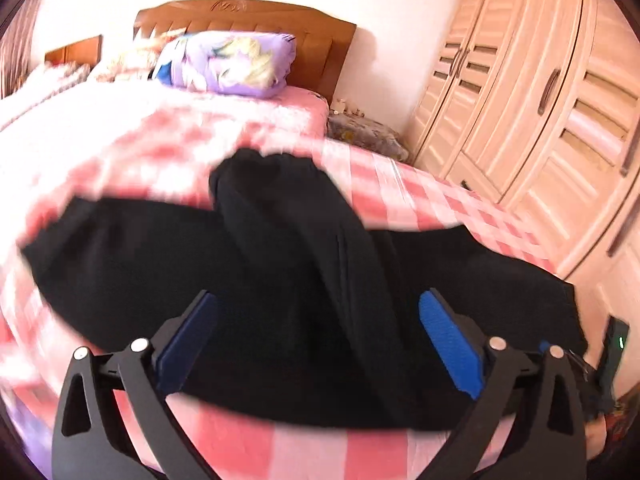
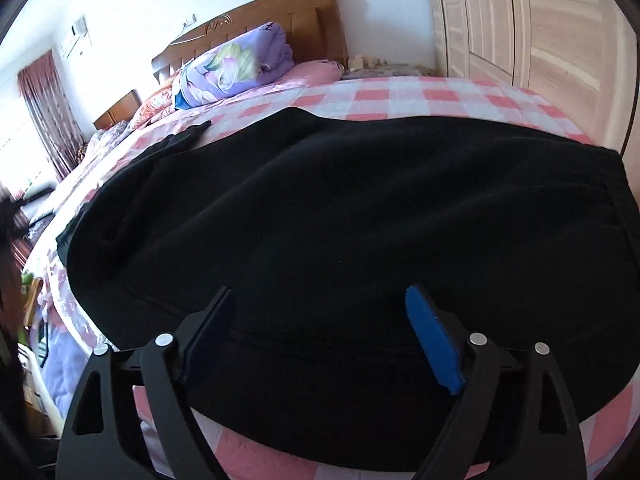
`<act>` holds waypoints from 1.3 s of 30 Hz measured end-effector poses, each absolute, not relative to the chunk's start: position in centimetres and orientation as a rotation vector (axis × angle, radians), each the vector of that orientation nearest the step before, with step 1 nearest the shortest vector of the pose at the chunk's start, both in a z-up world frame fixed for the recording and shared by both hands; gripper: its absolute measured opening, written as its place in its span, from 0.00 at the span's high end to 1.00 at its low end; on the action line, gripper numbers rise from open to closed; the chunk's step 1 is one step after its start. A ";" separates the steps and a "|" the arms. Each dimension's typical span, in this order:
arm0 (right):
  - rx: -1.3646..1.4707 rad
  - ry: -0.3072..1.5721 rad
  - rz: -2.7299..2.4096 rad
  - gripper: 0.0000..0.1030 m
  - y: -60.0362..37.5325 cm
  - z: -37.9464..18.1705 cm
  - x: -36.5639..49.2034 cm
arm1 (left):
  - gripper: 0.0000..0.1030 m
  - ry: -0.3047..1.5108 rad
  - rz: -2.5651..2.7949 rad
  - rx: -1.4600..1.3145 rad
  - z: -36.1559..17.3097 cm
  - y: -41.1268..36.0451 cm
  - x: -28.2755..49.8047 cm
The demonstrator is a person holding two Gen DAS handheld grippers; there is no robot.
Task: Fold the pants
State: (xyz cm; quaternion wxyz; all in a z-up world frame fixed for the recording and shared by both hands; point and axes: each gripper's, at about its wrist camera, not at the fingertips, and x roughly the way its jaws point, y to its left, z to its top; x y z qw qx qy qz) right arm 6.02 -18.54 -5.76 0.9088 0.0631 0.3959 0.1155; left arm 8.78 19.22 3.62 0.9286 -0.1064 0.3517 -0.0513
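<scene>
Black pants [image 1: 304, 280] lie spread across the pink checked bed [image 1: 400, 184], with one part bunched into a raised ridge running away from me. My left gripper [image 1: 318, 300] is open just above the near part of the pants, fingers on either side of the ridge. In the right wrist view the pants [image 2: 340, 216] fill the middle as a broad flat black sheet. My right gripper [image 2: 318, 296] is open over the near edge of the fabric and holds nothing.
A purple folded quilt [image 1: 228, 64] sits by the wooden headboard [image 1: 248, 16]. A light wooden wardrobe [image 1: 540, 92] stands along the right. A nightstand [image 1: 364, 132] is beside the bed. Curtains [image 2: 48, 112] hang at far left.
</scene>
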 end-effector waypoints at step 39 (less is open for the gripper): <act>0.212 0.806 0.265 0.16 -19.4 -5.8 6.3 | 0.13 0.683 0.184 0.011 0.1 28.5 1.5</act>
